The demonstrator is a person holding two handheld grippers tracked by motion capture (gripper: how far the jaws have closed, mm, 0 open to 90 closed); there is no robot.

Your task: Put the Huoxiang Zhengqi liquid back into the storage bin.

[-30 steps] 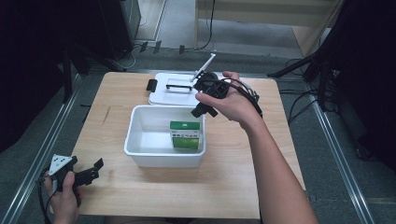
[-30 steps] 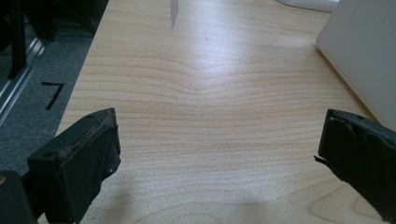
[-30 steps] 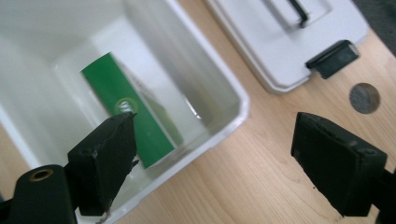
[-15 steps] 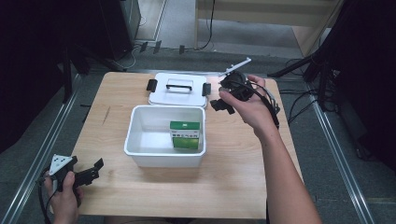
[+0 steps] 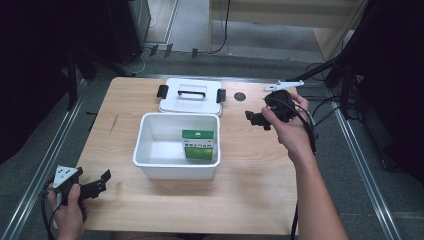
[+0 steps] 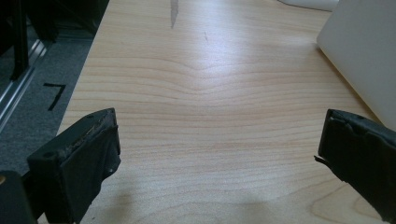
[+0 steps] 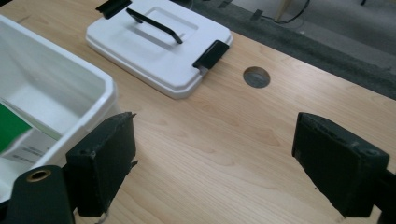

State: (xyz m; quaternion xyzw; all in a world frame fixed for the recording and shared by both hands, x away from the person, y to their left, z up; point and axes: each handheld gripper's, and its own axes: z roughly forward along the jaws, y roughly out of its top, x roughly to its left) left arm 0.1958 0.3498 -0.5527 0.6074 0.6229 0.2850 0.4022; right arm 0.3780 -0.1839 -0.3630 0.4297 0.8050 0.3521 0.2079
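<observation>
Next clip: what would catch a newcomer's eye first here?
The open white bin at the middle of the wooden table, with a green and white box standing inside it. Just behind it lies the white lid with black handle and clips. The right gripper hangs open to the bin's right, and the left gripper rests open at the table's near left corner.
</observation>
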